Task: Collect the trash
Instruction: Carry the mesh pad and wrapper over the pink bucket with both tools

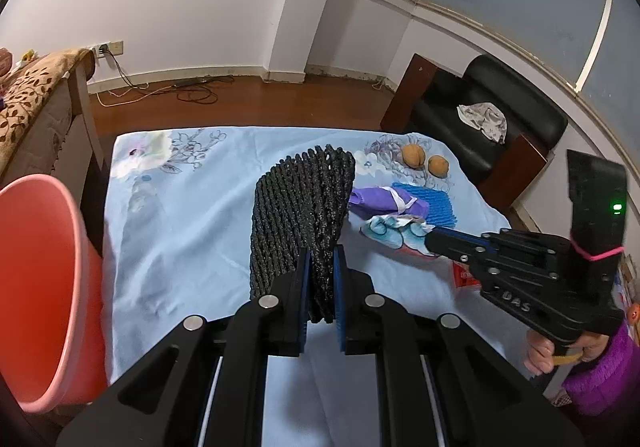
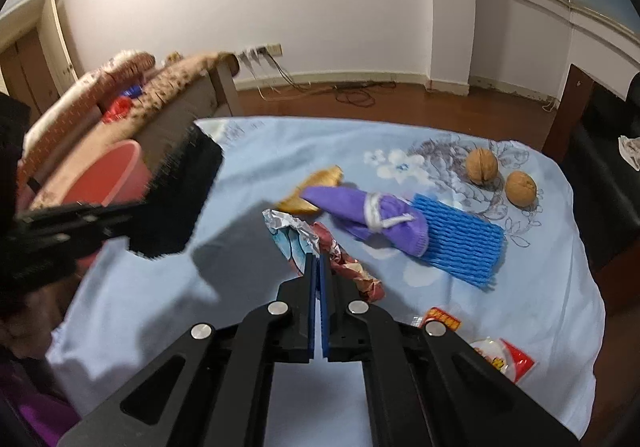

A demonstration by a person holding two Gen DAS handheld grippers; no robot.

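— What have your grippers got?
— My left gripper [image 1: 322, 279] clamps the black foam net [image 1: 300, 207] above the tablecloth [image 1: 180, 207], near the pink bucket [image 1: 36, 287]. My right gripper [image 2: 319, 267] pinches the crumpled foil wrapper [image 2: 296, 235], beside the purple cloth [image 2: 360, 215].

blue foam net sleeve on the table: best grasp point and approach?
Take the blue foam net at its near free corner, coming from above on the camera side. It lies flat on the cloth; the purple bundle overlaps its far-left end, while the near end looks clear. A thin edge pinch probably suits it.
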